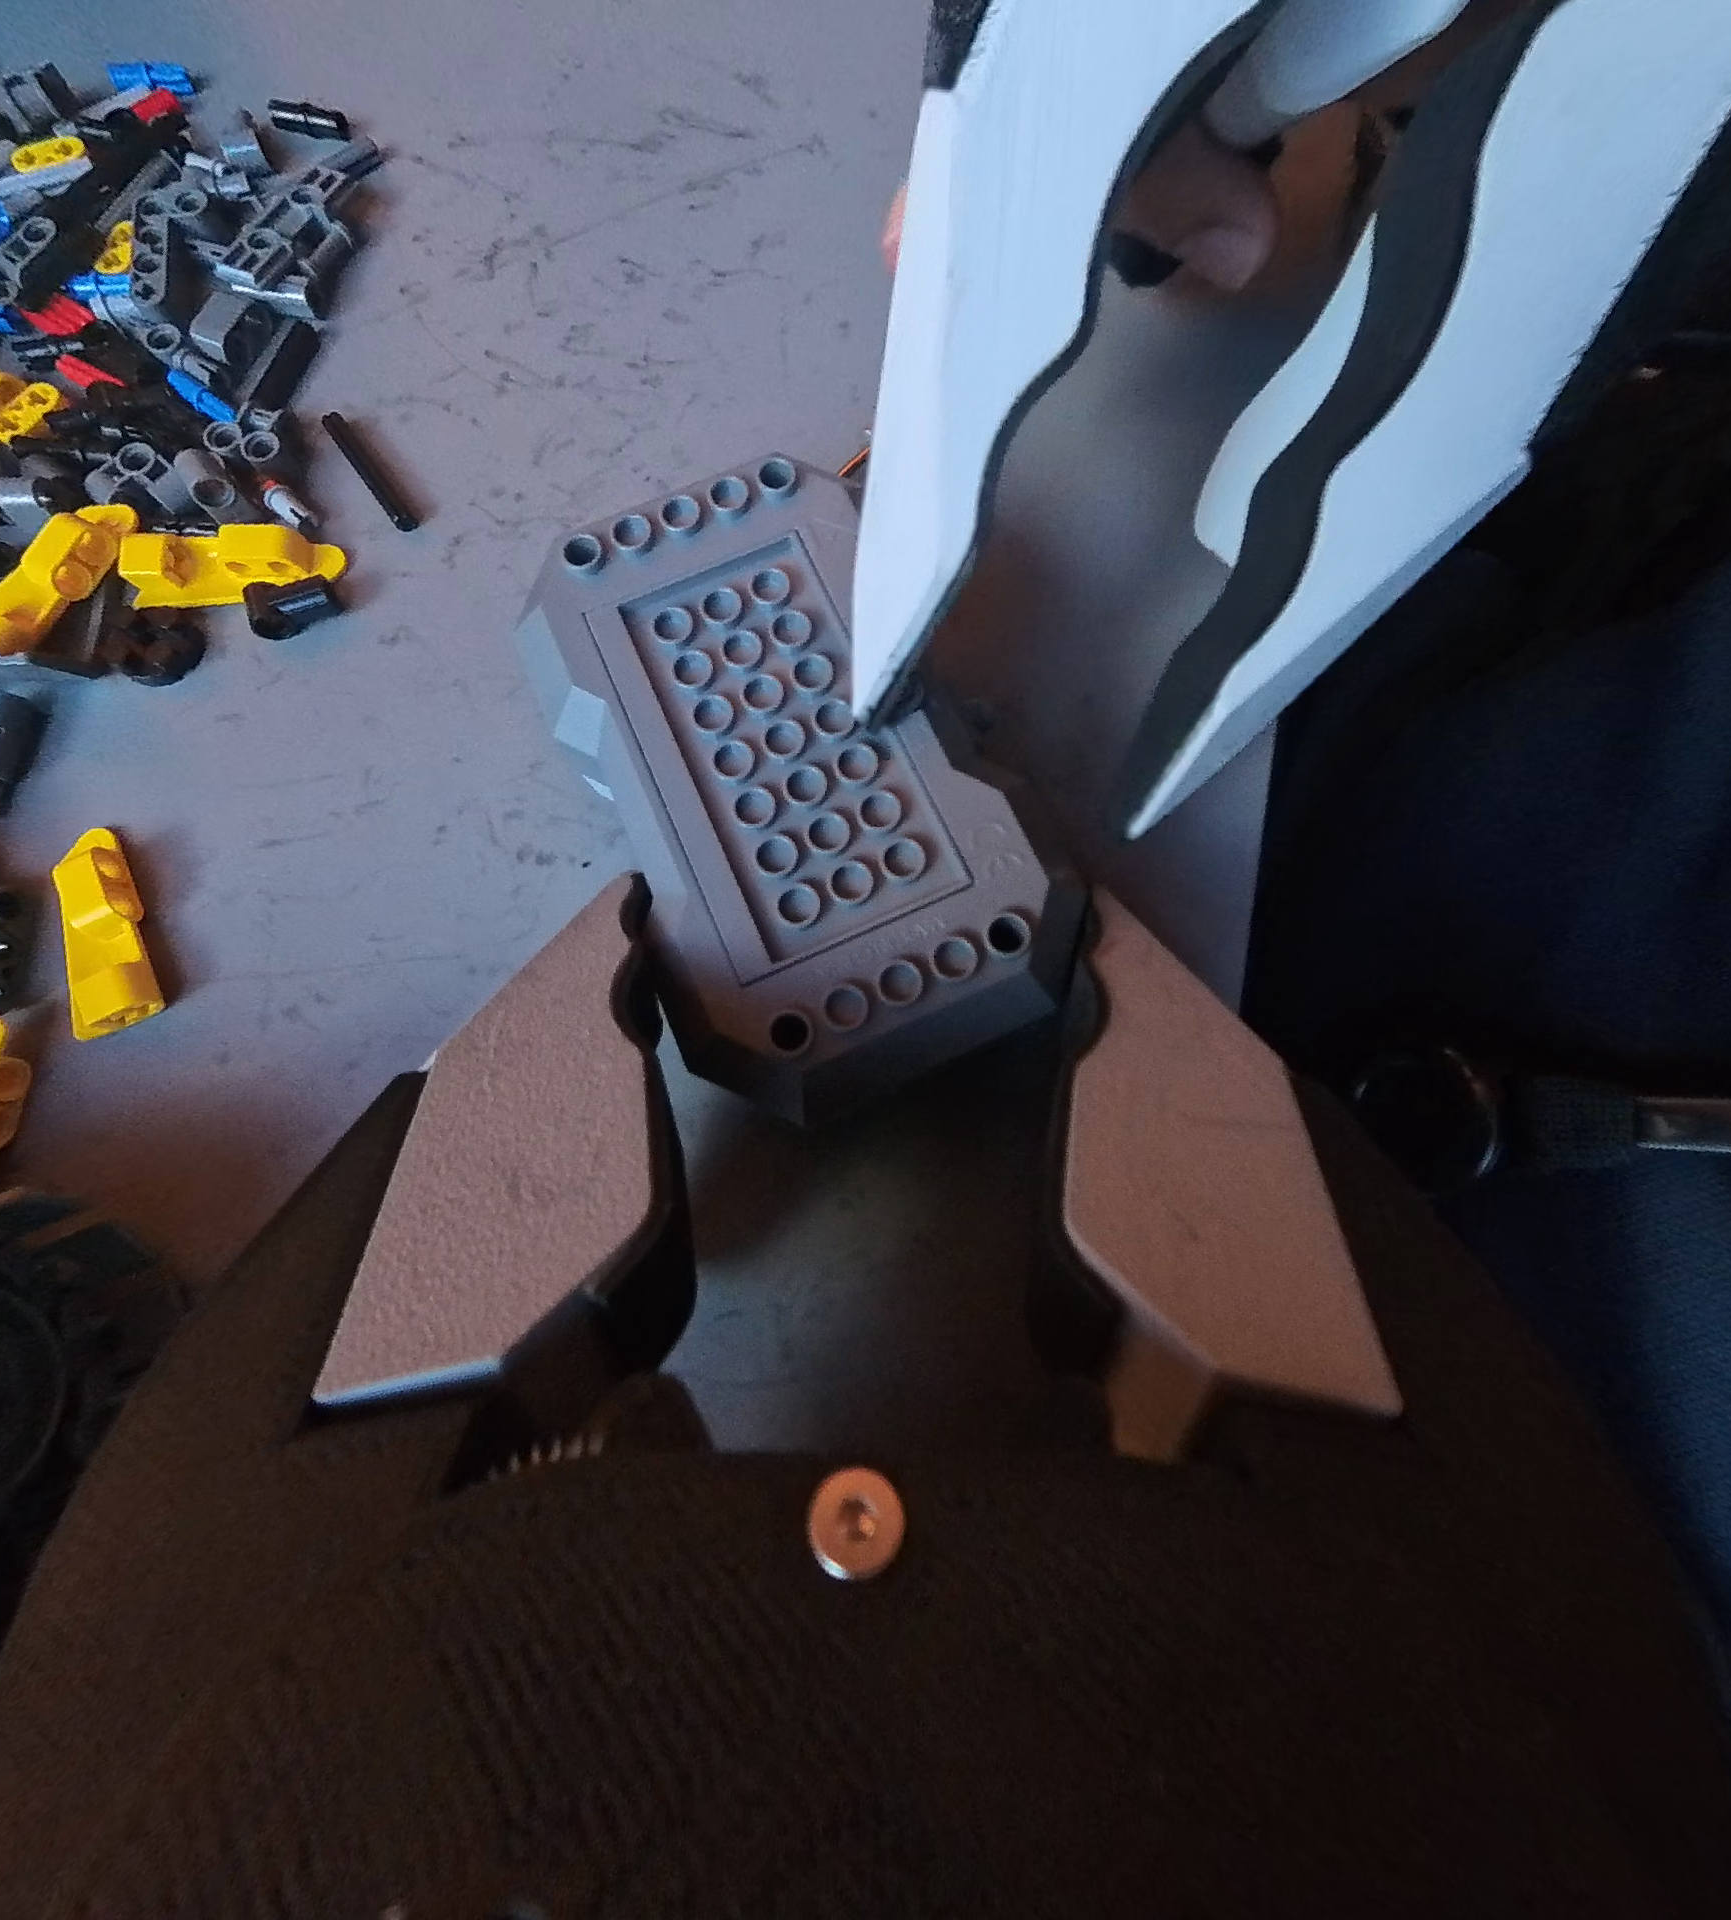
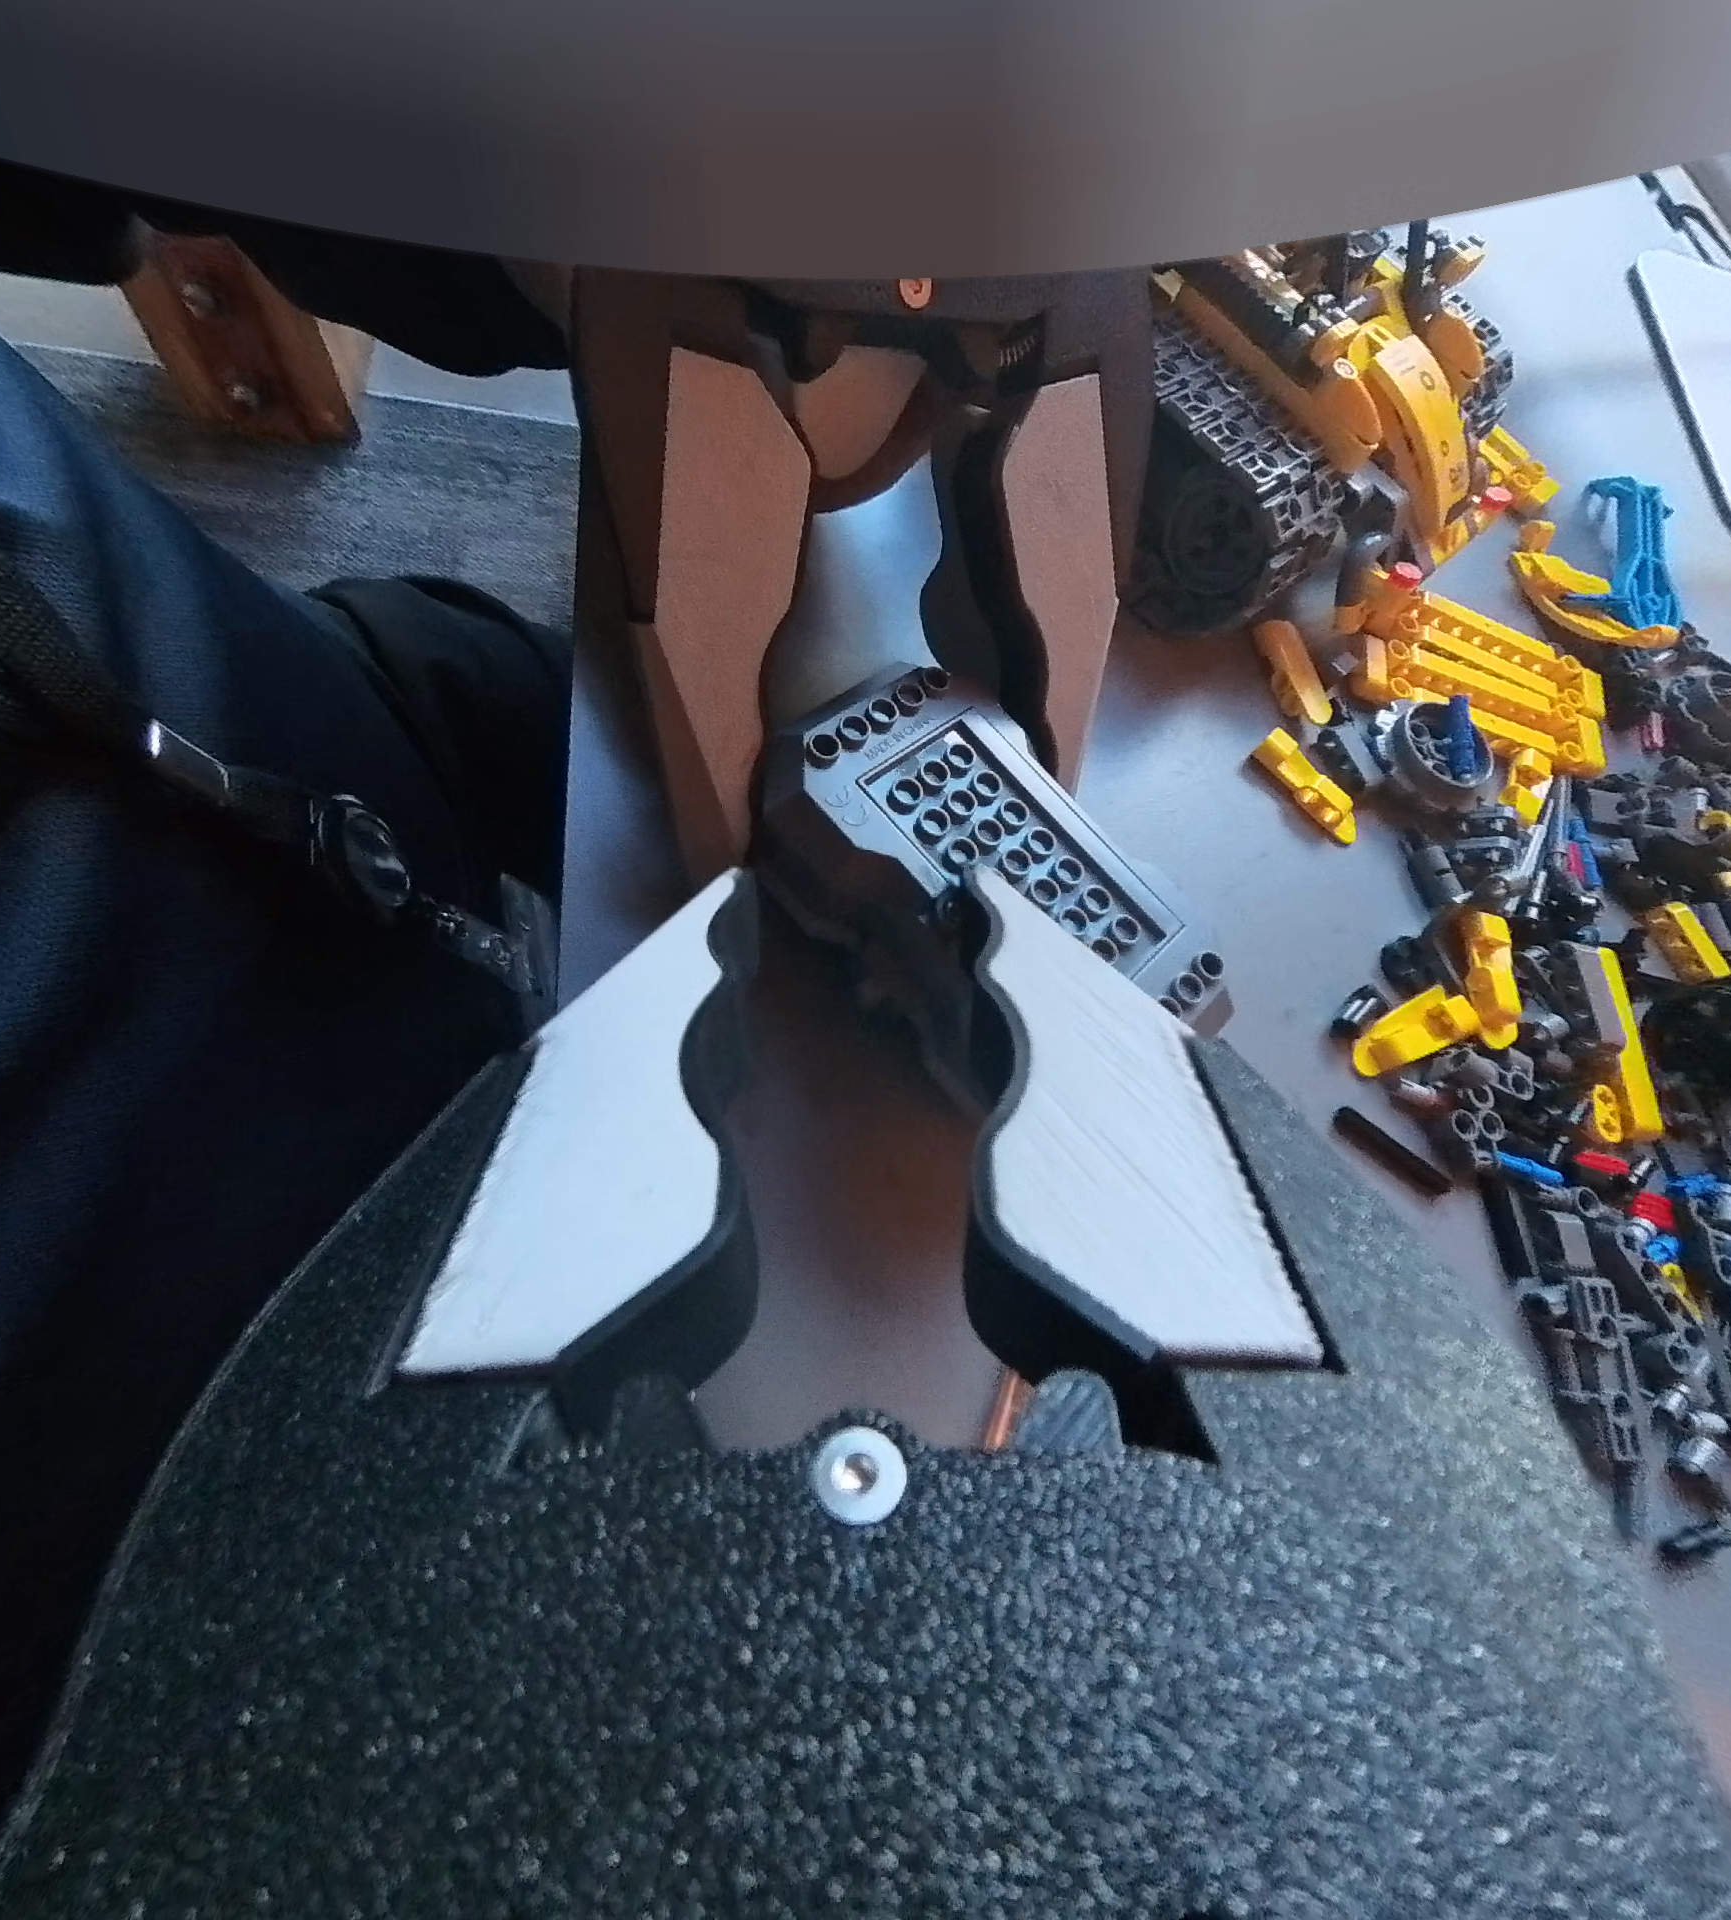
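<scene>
Grey, rigid plastic building-toy housing block (image 1: pixel 801 774), oblong with chamfered corners, a studded panel on its upper face and a row of pin holes at each short end; held tilted above the scuffed grey tabletop (image 1: pixel 487 312), near its edge and between the two grippers. Likely hard and smooth, so liable to slip on its slanted facets; judged moderately heavy for a toy part, not fragile. Best hold: the flat long sides near a short end, clear of the chamfers.

Left gripper (image 1: pixel 856 914), brown-faced fingers, clamped across the near short end of the block, fingertips bearing on its two long sides; pointed forward and slightly down, toward the table edge.

Right gripper (image 2: pixel 856 883), white-faced fingers with black wavy pads, entering from the opposite side, steeply angled down. Jaws parted; one fingertip (image 1: pixel 887 696) touching the studded panel, the other fingertip (image 1: pixel 1147 816) past the block's long edge, apparently free of it. Grip on the block not established, as far as visible.

Beside the block: scattered pile of loose yellow, black, grey, blue and red toy beams and pins (image 1: pixel 113 343); a partly built yellow tracked toy vehicle (image 2: pixel 1308 416) farther off. Dark blue clothing with a black strap (image 2: pixel 165 779) beyond the table edge.
</scene>
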